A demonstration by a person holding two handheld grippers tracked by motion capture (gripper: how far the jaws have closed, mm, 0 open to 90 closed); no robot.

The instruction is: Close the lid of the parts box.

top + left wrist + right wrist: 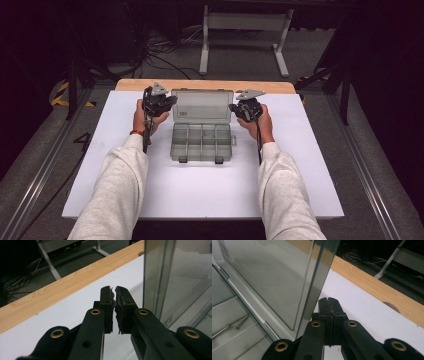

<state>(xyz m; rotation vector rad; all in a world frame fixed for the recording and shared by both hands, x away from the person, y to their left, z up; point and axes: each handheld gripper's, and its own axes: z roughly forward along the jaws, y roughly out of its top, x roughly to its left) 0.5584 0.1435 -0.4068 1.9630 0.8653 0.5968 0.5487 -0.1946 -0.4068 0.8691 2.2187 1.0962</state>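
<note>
I've got the clear plastic compartment box [201,135] sitting mid-table on the white board [115,175], its lid [202,105] standing upright at the far side. My left gripper [167,103] hangs just beside the lid's left edge, my right gripper [235,108] just beside its right edge. In the left gripper view my jaws are nearly pressed together, a thin slit between the pads, nothing in them, the lid's edge [152,277] close on the right. In the right gripper view my jaws are pressed tight together, empty, the lid's edge [322,270] rising just left of them. Two screws [229,328] lie in one compartment.
</note>
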